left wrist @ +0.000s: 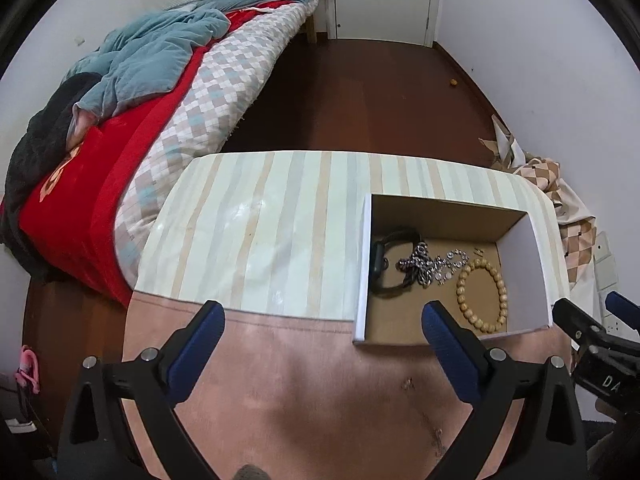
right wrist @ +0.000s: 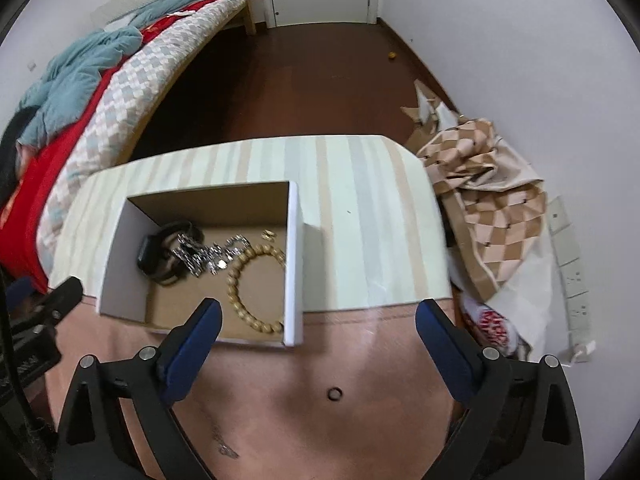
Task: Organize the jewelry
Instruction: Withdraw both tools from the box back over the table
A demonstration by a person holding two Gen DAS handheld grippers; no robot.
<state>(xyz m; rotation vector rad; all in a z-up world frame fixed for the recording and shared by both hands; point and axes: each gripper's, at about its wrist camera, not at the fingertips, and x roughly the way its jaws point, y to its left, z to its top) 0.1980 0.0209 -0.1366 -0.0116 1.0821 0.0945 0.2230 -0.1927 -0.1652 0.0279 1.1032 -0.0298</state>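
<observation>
An open cardboard box (left wrist: 524,276) (right wrist: 116,256) stands on the table. Inside lie a black watch (left wrist: 384,264) (right wrist: 160,248), silver chains (left wrist: 432,266) (right wrist: 208,254), a wooden bead bracelet (left wrist: 482,290) (right wrist: 248,284) and a small gold ring (right wrist: 268,234). A small dark ring (right wrist: 335,393) lies on the bare tabletop, between my right gripper's fingers. My left gripper (left wrist: 322,344) is open and empty, left of the box's near corner. My right gripper (right wrist: 318,346) is open and empty above the table's near part. The right gripper also shows at the left wrist view's right edge (left wrist: 592,320).
A striped cloth (left wrist: 256,224) (right wrist: 360,220) covers the table's far half; the near half is reddish wood (left wrist: 312,392). A bed with red and checked bedding (left wrist: 160,120) stands to the left. A checked fabric heap (right wrist: 488,184) and a power strip (right wrist: 568,256) lie on the floor to the right.
</observation>
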